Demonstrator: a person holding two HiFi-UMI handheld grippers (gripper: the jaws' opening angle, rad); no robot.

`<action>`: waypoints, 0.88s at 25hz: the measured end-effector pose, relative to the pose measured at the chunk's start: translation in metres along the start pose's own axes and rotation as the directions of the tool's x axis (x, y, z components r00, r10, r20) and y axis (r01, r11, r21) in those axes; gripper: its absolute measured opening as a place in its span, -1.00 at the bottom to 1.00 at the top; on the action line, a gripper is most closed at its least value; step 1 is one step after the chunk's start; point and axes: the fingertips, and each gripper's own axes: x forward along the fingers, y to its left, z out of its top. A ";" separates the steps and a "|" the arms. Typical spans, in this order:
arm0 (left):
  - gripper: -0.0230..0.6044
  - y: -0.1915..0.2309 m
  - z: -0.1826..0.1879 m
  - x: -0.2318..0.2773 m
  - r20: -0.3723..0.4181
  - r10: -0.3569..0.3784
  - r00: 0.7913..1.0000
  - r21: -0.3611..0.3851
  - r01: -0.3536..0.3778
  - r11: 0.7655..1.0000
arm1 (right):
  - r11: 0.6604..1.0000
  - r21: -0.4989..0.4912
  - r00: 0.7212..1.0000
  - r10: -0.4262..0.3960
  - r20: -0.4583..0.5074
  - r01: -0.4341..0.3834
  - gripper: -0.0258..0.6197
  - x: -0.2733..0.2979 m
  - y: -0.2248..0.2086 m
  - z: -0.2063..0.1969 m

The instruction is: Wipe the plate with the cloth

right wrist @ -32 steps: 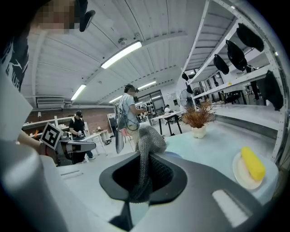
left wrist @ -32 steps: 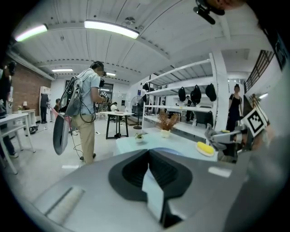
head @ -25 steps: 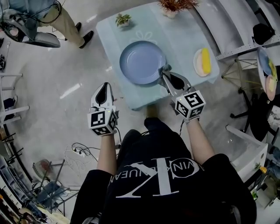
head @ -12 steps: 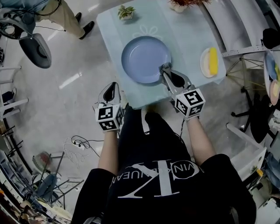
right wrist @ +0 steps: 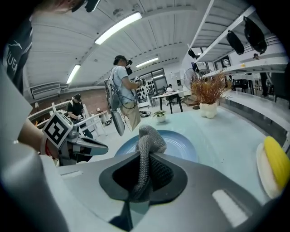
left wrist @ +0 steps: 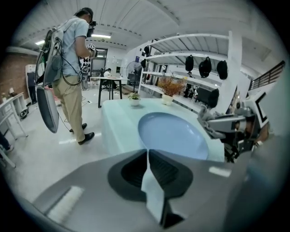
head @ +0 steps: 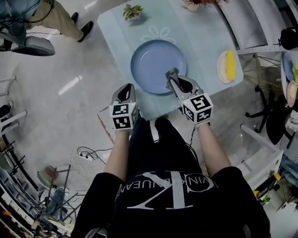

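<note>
Right gripper view: the grey cloth [right wrist: 146,136] is seen clamped tight between the jaws of the right gripper [right wrist: 144,157], and a loop of it sticks up past the tips. In the head view the cloth is held at the near edge of the blue plate [head: 157,62]. It cannot be told if the plate is touched yet. The jaws of the left gripper [head: 126,91] are pressed together with nothing in them. It is held by the near edge of the table [head: 198,39], just beside the plate but apart from it.

To wipe well, the cloth should likely be pushed down flat on the plate and moved round and round, from the edge to the middle. The grip should be kept tight so the cloth is not dropped. The plate might slide on the smooth table, so its edge could be held by the left gripper.

The table is pale blue-green. A small green plant [head: 132,11] and a dry plant [head: 200,3] are set at its far end. A small dish [head: 226,66] with something yellow is placed at the right. The floor [head: 70,111] is shiny and grey. A person [head: 44,18] is seen standing far off at the left
</note>
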 end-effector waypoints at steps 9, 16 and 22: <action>-0.93 0.018 0.008 0.036 -0.048 -0.051 0.998 -0.021 0.050 0.999 | 0.997 -0.080 0.979 -0.006 -0.204 -0.011 -0.80 0.060 0.008 -0.019; -0.93 0.027 0.014 0.048 -0.046 -0.065 0.997 -0.031 0.063 0.998 | 0.975 -0.208 0.944 0.000 -0.330 -0.073 -0.80 0.101 0.022 -0.027; -0.93 0.026 0.021 0.047 -0.016 -0.102 0.995 -0.036 0.101 0.994 | 0.951 -0.280 0.936 0.024 -0.350 -0.129 -0.79 0.134 0.033 -0.020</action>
